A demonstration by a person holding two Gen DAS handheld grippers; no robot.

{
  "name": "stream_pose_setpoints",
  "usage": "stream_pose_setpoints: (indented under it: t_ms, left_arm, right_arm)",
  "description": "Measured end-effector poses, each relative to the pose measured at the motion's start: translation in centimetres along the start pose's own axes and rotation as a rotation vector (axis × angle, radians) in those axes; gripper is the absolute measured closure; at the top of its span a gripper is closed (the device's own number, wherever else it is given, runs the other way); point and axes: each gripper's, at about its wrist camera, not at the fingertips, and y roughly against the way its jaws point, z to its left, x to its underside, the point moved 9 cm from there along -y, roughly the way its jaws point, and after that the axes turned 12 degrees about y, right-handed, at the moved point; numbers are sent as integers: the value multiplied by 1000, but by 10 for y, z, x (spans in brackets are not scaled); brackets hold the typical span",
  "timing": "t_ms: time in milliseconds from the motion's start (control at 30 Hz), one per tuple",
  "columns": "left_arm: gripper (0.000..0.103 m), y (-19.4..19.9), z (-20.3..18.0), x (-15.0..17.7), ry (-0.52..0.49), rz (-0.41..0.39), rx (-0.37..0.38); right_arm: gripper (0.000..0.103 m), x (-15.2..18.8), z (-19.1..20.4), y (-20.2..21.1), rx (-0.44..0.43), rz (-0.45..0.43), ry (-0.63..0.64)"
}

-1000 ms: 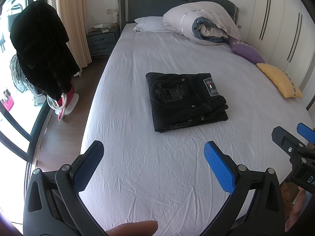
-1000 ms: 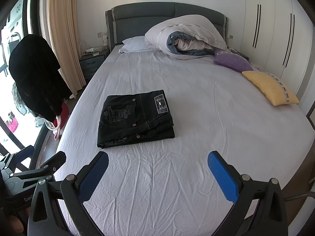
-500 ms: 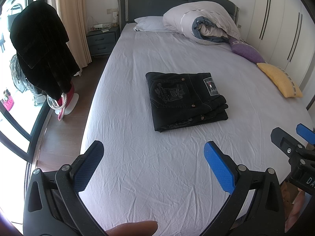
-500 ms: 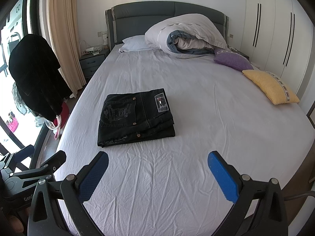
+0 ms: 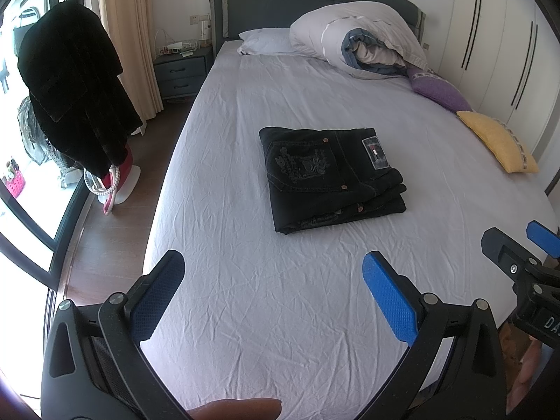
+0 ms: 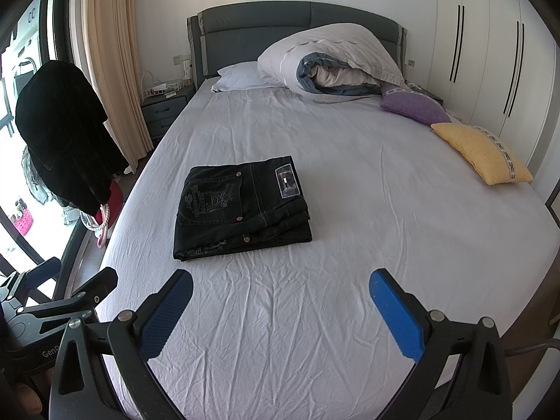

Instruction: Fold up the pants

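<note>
You held both grippers low over the near end of the bed, clear of the work. Your left gripper (image 5: 273,273), black-framed with blue ribbed pads, had its fingers spread wide apart with nothing between them but wrinkled sheet; the tip of one of your fingers showed at the bottom edge of that view. Your right gripper (image 6: 280,290), of the same build, stood just as wide and held nothing either. Each one showed at the edge of the other's view: the right gripper's black frame and blue tip at the far right of the left wrist view, the left gripper's frame at the lower left of the right wrist view.

The pair of black denim pants (image 5: 332,175) lay folded into a compact, roughly rectangular stack on the pale lilac bedsheet (image 5: 280,315), about midway along the bed and well apart from both grippers. The embroidered back pocket and the small rectangular waistband patch faced up, and the layered fold edges faced you along the near side.

At the head of the bed a bundled white-and-blue duvet (image 6: 336,63) rested against the dark grey padded headboard (image 6: 252,31), with a white pillow (image 6: 241,77) beside it. A purple cushion (image 6: 413,106) and a yellow cushion (image 6: 483,154) lay along the bed's right edge. A black coat (image 5: 73,87) hung near the window, left of the bed.
</note>
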Motion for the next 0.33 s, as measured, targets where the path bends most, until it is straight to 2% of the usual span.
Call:
stream_pose_setpoints:
  t_ms: [333]
  left_arm:
    - [0, 2, 0, 2, -8, -15, -3]
  right_arm:
    - [0, 4, 0, 0, -3, 4, -2]
